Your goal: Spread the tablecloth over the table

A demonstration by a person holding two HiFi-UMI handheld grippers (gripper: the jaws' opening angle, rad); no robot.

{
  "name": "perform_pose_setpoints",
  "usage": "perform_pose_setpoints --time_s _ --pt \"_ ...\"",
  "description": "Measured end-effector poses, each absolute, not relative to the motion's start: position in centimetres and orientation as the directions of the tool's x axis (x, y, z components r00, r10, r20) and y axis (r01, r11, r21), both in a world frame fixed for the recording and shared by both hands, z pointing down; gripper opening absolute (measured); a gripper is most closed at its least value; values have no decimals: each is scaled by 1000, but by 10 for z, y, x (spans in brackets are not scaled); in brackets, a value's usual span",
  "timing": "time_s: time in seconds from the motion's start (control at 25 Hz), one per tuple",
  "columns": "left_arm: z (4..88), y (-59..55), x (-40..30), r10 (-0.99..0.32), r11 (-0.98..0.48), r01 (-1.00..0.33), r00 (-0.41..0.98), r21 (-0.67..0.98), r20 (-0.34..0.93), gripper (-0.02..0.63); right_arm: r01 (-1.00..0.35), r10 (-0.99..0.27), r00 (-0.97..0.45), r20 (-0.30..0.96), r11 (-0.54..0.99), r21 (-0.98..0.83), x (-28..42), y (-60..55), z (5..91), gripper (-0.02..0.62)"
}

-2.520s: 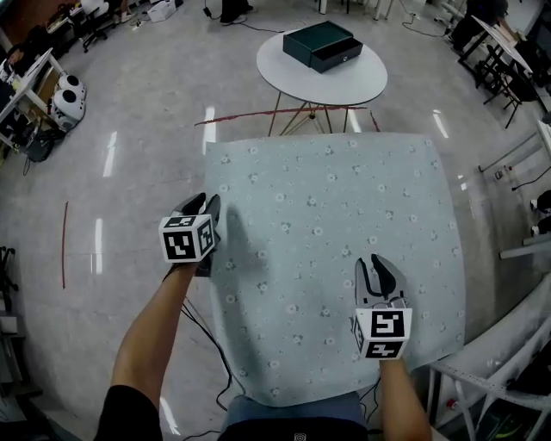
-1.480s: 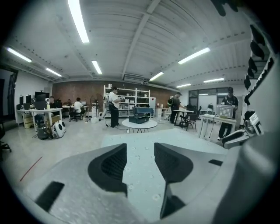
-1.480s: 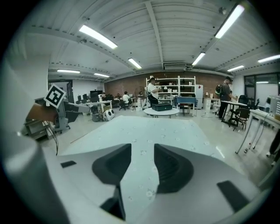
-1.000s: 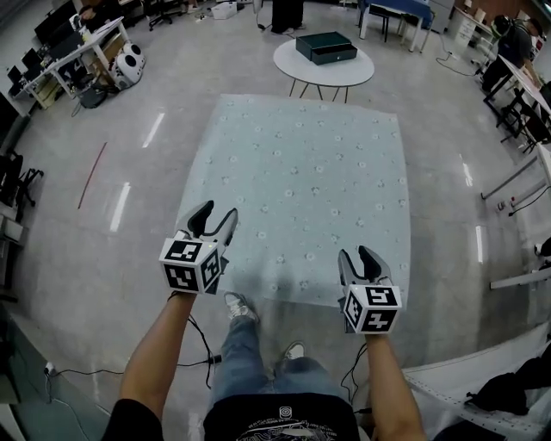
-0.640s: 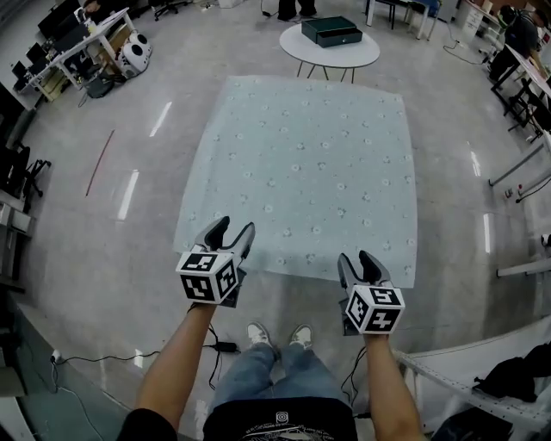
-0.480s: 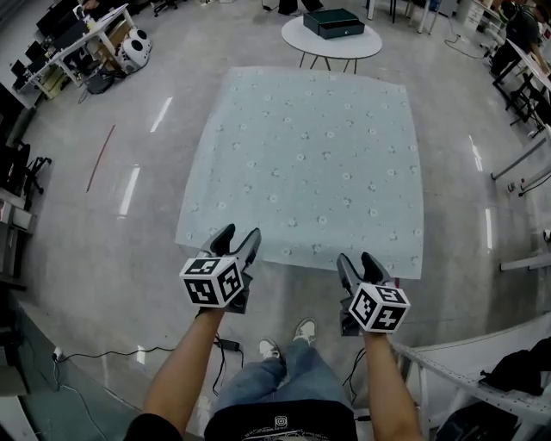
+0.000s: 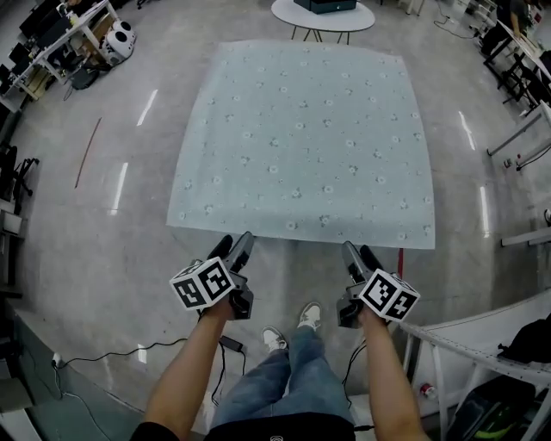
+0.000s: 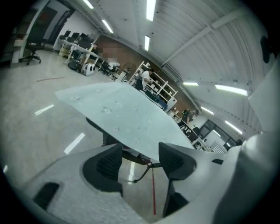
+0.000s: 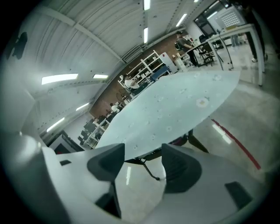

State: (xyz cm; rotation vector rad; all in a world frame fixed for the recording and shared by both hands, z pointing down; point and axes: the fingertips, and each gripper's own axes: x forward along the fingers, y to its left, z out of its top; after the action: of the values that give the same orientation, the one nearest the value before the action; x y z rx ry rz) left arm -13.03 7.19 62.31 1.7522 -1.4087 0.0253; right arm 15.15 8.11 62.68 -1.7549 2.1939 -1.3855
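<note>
The pale blue flowered tablecloth [image 7: 301, 146] lies flat over the table, and its near edge hangs just past both grippers. My left gripper [image 7: 237, 241] is short of that edge on the left side, open, with nothing between its jaws. On the right, my right gripper [image 7: 358, 250] is also open and empty. The jaws of both have just been opening. In the left gripper view the left gripper [image 8: 140, 157] frames the tablecloth [image 8: 127, 113] ahead and slightly above. The right gripper view shows the right gripper [image 9: 142, 159] below the tablecloth [image 9: 175, 109] and the table legs.
A round white table [image 7: 344, 19] with a dark box stands beyond the far edge. Desks [image 7: 69, 43] stand at the upper left. A white metal frame [image 7: 465, 344] stands at the lower right. A cable [image 7: 228, 344] lies on the floor by the person's shoes [image 7: 310, 315].
Both grippers have drawn back from over the cloth to just short of its near edge and sunk lower. Their cubes have rolled. The cloth now lies flat and still.
</note>
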Motion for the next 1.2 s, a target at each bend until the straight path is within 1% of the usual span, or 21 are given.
perform_pose_setpoints --time_s 0.16,0.28,0.32,0.36,0.4,0.44,0.48,0.52,0.64,0.8,1.0,1.2 --pt "646 72 -125 -773 33 -734 411 678 482 272 -707 -804 -379 459 -69 -704 153 77 642 274" --pt "650 61 -123 -796 39 -653 437 756 418 270 -623 -828 -383 409 -96 -776 152 66 645 276" --pt "650 57 -121 -803 37 -623 446 781 394 264 -592 -835 -382 395 -107 -799 152 63 646 251" --pt "649 54 -119 -809 33 -598 455 801 373 223 -565 -842 -376 387 -122 -816 154 61 646 216" --pt "647 51 -117 -813 29 -579 460 815 356 149 -542 -847 -370 381 -136 -829 157 61 646 170" --pt "645 49 -116 -817 26 -570 461 821 346 67 -523 -853 -367 372 -142 -840 158 61 645 97" --pt "644 47 -116 -819 24 -566 462 824 341 61 -505 -858 -369 357 -137 -852 159 61 644 68" --pt "644 47 -118 -819 23 -562 463 827 338 53 -488 -863 -375 340 -128 -863 158 61 643 53" --pt "643 47 -122 -818 17 -552 471 834 329 30 -469 -869 -380 316 -114 -876 153 62 640 25" --pt "640 45 -119 -814 21 -569 467 822 344 11 -491 -879 -352 321 -119 -863 156 62 636 11" --pt "637 45 -110 -800 -5 -611 477 792 363 9 -503 -892 -324 314 -119 -856 165 60 633 6" --pt "637 42 -93 -796 -9 -611 484 791 364 8 -510 -901 -312 300 -108 -854 181 57 627 6"
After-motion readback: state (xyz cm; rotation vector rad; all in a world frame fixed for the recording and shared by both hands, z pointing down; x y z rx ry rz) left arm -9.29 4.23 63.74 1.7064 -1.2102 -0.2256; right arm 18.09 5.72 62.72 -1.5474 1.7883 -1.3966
